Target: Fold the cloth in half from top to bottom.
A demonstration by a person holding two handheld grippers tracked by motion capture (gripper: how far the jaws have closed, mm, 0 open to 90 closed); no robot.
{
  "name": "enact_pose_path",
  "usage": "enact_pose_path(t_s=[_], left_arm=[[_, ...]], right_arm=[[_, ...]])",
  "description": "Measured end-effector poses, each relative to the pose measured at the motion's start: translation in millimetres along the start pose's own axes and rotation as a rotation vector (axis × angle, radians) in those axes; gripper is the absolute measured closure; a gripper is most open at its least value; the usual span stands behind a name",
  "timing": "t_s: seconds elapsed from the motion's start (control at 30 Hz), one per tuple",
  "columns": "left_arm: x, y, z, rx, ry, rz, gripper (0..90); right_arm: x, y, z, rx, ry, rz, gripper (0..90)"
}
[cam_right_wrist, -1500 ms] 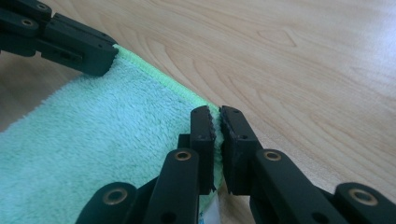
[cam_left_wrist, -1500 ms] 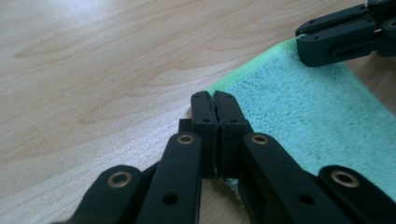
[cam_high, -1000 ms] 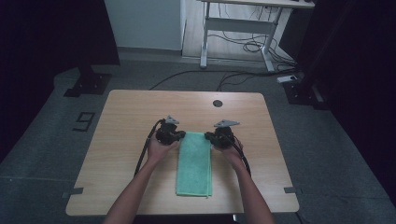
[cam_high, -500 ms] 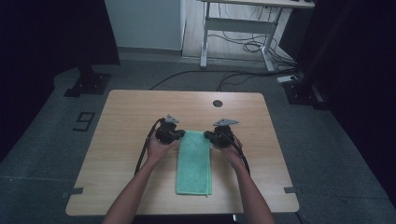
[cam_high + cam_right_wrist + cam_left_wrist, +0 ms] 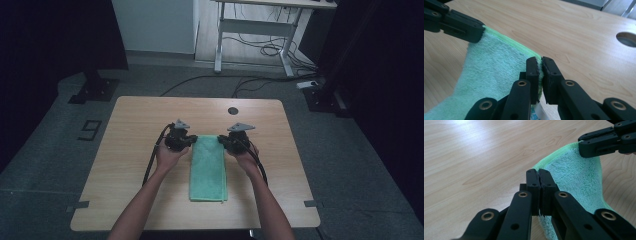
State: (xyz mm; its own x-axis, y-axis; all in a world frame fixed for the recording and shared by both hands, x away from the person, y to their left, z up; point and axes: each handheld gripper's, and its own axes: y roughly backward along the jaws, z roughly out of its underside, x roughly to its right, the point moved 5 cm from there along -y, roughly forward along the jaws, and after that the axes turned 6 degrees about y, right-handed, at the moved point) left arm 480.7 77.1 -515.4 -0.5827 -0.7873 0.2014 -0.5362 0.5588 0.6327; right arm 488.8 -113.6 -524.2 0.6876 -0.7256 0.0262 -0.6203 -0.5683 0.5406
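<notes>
High view: both tools (image 5: 194,142) (image 5: 220,139) pinch green towel (image 5: 208,170) far corners.

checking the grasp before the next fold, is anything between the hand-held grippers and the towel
Nothing visible. The left hand-held gripper and right hand-held gripper are each shut directly on a far corner of the green towel, on the bare wooden table.

A large dark "9" (image 5: 90,129) is marked on the grey floor (image 5: 45,165), at the left of the high view, just beside the table's left edge. In the right gripper view, a white tag (image 5: 537,112) on the towel (image 5: 491,77) shows at the bottom centre with bluish print, too small and cut off to read
</notes>
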Motion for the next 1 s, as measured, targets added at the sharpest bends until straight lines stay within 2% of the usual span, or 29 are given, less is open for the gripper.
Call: enact_pose_path(t_s=[0.2, 0.33, 0.53, 0.6, 0.67, 0.83, 1.0], left_arm=[[-2.8, 0.6, -1.5, 0.006, 0.005, 0.001, 88.0], [-4.6, 0.7, -5.7, 0.012, -0.008, 0.001, 88.0], [-4.5, 7.0, -16.5, 0.037, -0.015, -0.001, 87.9], [-4.3, 8.2, -15.0, 0.041, -0.018, -0.002, 87.9], [-3.6, 8.2, -11.4, 0.042, -0.014, 0.004, 87.8], [-2.0, 8.1, -1.6, 0.040, -0.018, 0.007, 87.7], [-0.4, 12.1, 0.2, 0.047, -0.020, 0.012, 87.7]], right_arm=[[0.4, 0.8, -1.3, 0.010, 0.001, -0.001, 83.5], [2.2, -0.8, -2.1, 0.013, 0.004, 0.000, 83.5], [7.1, 4.4, -17.0, 0.049, 0.011, 0.015, 83.6], [5.3, 6.5, -19.1, 0.058, 0.021, 0.016, 83.5], [3.6, 5.1, -15.7, 0.040, 0.024, 0.015, 83.3], [-1.8, 5.5, -6.2, 0.045, 0.026, 0.007, 83.2], [-5.3, 8.5, -6.5, 0.049, 0.037, 0.004, 83.2]])
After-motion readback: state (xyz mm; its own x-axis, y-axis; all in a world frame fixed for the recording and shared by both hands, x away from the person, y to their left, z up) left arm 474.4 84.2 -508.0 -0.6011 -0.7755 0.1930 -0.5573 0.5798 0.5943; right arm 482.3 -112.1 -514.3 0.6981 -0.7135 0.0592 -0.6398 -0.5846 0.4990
